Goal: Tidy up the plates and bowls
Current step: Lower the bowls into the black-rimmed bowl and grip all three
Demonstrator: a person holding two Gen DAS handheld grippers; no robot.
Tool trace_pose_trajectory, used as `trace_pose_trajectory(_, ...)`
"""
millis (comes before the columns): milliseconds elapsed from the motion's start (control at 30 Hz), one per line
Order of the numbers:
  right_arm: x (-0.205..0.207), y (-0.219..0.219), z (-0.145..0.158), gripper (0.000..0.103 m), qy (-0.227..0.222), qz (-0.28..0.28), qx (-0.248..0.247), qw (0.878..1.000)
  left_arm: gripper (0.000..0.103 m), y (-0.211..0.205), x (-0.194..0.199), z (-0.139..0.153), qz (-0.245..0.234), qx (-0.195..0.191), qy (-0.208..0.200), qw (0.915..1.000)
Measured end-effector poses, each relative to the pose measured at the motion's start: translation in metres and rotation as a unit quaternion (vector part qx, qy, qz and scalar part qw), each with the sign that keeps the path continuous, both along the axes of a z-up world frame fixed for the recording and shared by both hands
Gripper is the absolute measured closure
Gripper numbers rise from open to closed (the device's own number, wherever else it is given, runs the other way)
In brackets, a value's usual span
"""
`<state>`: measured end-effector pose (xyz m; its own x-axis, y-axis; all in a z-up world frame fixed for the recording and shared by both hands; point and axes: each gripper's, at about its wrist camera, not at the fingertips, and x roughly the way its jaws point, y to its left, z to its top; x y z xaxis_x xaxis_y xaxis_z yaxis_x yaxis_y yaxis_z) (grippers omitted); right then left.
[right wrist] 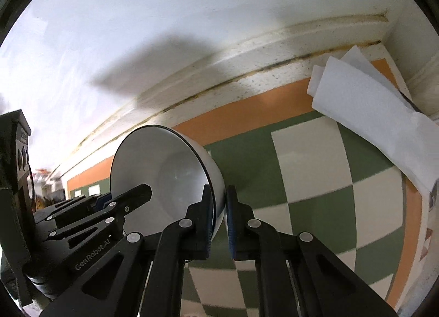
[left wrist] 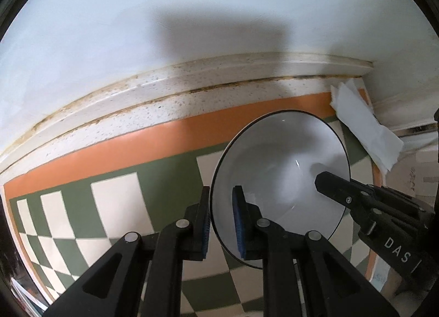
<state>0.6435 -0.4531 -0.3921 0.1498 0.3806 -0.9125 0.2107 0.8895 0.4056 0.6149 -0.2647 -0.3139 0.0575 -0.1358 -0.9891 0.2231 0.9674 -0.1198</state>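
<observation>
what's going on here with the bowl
A person is handling one white bowl with two handheld grippers. The left gripper and the right gripper each pinch the bowl's rim on opposite sides, one finger inside and one outside. The bowl sits tilted over a green and cream checkered mat, with folded white paper near the corner.

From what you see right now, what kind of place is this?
Probably a home kitchen or dining corner. A white bowl is gripped over a green and cream checked mat with an orange border, on a speckled counter against a pale wall. White paper lies in the corner.
</observation>
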Motion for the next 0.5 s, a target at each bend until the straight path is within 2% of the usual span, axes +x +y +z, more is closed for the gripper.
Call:
trace_pose_trajectory(267,-0.054,0.016,0.051,0.092,-0.023,0.014,-0.001,1.0,0.09,0.018,-0.045,0.051,-0.004,-0.01,-0.031,0.9995)
trace_pose_trajectory(500,-0.124,0.031,0.095,0.092,-0.043,0.008,-0.006,0.999,0.09,0.022,-0.099,0.083,-0.025,-0.017,-0.052,0.9982)
